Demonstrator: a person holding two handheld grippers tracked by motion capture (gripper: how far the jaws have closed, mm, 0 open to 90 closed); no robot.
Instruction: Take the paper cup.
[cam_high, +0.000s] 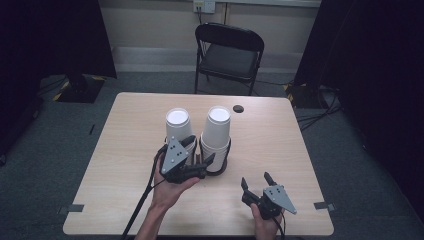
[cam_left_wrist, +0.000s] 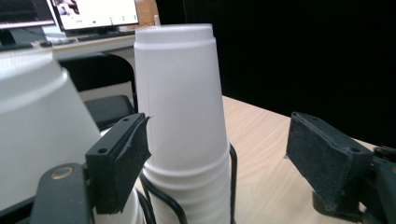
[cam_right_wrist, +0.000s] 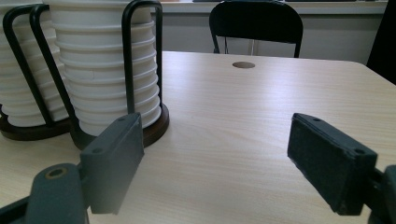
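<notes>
Cup stack (cam_high: 218, 130), the right-hand one of 2 white upside-down piles, stands in a black wire holder (cam_high: 222, 165) near the middle of the worktop (cam_high: 125, 150), just beside the other stack (cam_high: 178, 125).

In the high view, the left tool (cam_high: 200, 150) lies almost level in the left hand (cam_high: 170, 192), reaching between the 2 piles with its jaws on either side of the right stack. The right tool (cam_high: 256, 179) rests low near the front edge, held by the right hand (cam_high: 265, 222), pointing toward the piles but well apart from them.

In the left gripper view, the left tool (cam_left_wrist: 219, 140) stands wide. One pad (cam_left_wrist: 126, 154) touches the top cup (cam_left_wrist: 182, 107) and the other is well clear, so nothing is gripped. The risk: closing off-centre would probably push the tall cup sideways, tilting it against the neighbouring stack (cam_left_wrist: 32, 130) or dragging the holder. A hard squeeze could dent the thin wall, and 2 nested cups might lift together.

In the right gripper view, the right tool (cam_right_wrist: 217, 140) is wide and holds nothing, hovering level over bare worktop, with the stack (cam_right_wrist: 107, 70) ahead to one side.
</notes>
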